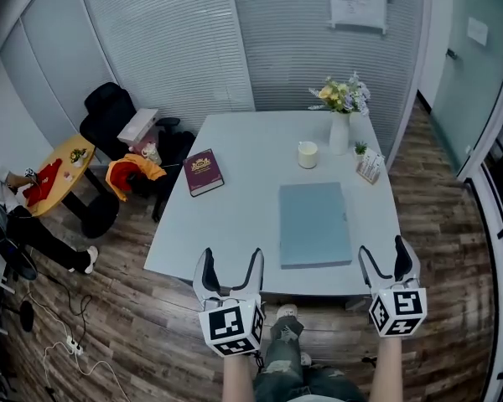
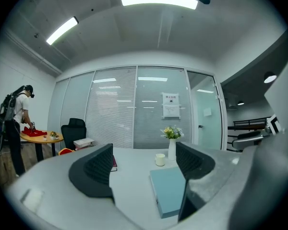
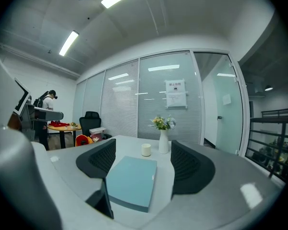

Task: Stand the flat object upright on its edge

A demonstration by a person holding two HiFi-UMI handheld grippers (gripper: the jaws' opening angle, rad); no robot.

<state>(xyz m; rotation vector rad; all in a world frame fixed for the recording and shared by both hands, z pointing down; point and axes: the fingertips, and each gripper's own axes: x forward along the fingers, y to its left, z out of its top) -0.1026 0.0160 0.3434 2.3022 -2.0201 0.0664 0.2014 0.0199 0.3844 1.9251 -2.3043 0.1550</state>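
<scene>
Task at its start. The pale blue flat object (image 1: 314, 224) lies flat on the bench (image 1: 235, 224), close to the near edge and untouched. The left hand-held gripper (image 1: 230, 262) and right hand-held gripper (image 1: 383, 258) hover just short of that edge, jaws apart and empty. Nothing is done yet: grasping, tilting and balancing it on edge all appear to remain.

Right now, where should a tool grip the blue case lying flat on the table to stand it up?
The blue case lies flat on the table, so only its thin edges are pinchable. Probably take the near short edge, coming in low from the person's side with the open right tool, which is nearest.
</scene>
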